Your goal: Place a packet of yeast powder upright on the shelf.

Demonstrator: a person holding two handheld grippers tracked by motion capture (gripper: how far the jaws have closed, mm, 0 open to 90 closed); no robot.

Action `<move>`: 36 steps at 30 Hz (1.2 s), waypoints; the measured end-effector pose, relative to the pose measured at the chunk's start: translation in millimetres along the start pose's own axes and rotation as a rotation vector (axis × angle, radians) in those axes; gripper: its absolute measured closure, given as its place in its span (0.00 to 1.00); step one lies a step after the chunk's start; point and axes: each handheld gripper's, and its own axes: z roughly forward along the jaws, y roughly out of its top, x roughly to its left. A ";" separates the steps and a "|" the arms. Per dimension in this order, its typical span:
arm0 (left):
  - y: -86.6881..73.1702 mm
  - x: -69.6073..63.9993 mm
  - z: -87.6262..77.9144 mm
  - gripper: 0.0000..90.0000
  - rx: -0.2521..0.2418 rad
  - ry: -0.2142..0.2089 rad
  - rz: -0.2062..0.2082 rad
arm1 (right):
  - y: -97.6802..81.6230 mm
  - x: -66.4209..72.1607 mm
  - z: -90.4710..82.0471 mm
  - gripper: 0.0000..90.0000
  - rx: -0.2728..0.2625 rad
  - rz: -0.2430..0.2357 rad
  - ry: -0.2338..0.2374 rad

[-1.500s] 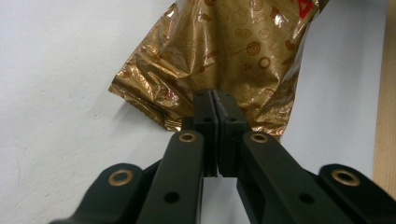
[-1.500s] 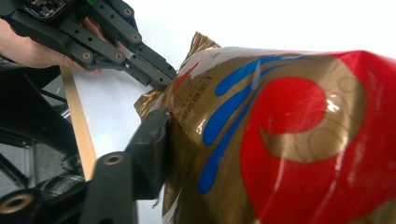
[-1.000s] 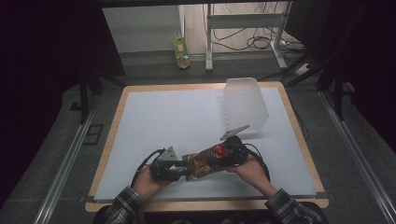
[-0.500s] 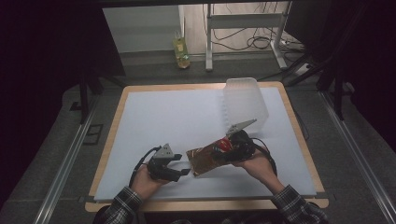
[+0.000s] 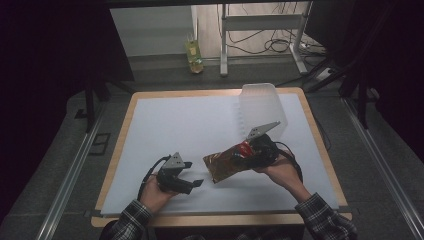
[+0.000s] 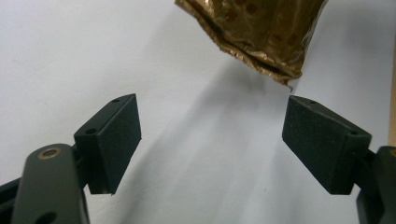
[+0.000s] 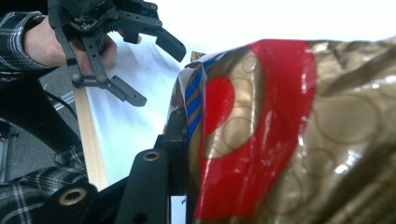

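A dim room with dark curtains surrounds a wood-edged table (image 5: 131, 131) covered by a white sheet, seen from above your side. The work in hand is the gold foil snack bag (image 5: 226, 164), printed with red and blue, which lies right of centre toward the near edge and appears lifted off the sheet at its left end, judging by the shadow under it in the left gripper view. Your right gripper (image 5: 246, 153) pinches the bag's right end; in the right gripper view the foil (image 7: 299, 140) is pressed against the one jaw that shows, and the other jaw is hidden behind the bag. Your left gripper (image 5: 192, 182) rests low on the near left part of the sheet, its jaws spread wide and holding nothing, with the bag's crimped end (image 6: 261, 51) just beyond them and not touching. A translucent plastic bin (image 5: 260, 107) stands at the far right of the table, just behind your right hand. Judged from this layout, the pickup is done and you carry the bag alone in the right gripper; what seems left is to set it in or by the bin, which looks empty so far. A yellow bottle (image 5: 194, 50) stands on the floor beyond the table.
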 end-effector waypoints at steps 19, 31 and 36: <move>-1.4 0.5 -1.7 0.15 -0.005 0.009 0.038 | 11.7 -16.0 -28.4 0.72 -0.017 -0.072 -0.021; -1.8 2.4 -5.0 0.11 -0.023 0.044 0.050 | 22.4 -23.4 -40.3 0.72 -0.017 -0.119 -0.053; -1.2 3.0 -7.6 0.09 -0.039 0.061 0.054 | 26.6 -27.2 -45.5 0.72 -0.014 -0.144 -0.072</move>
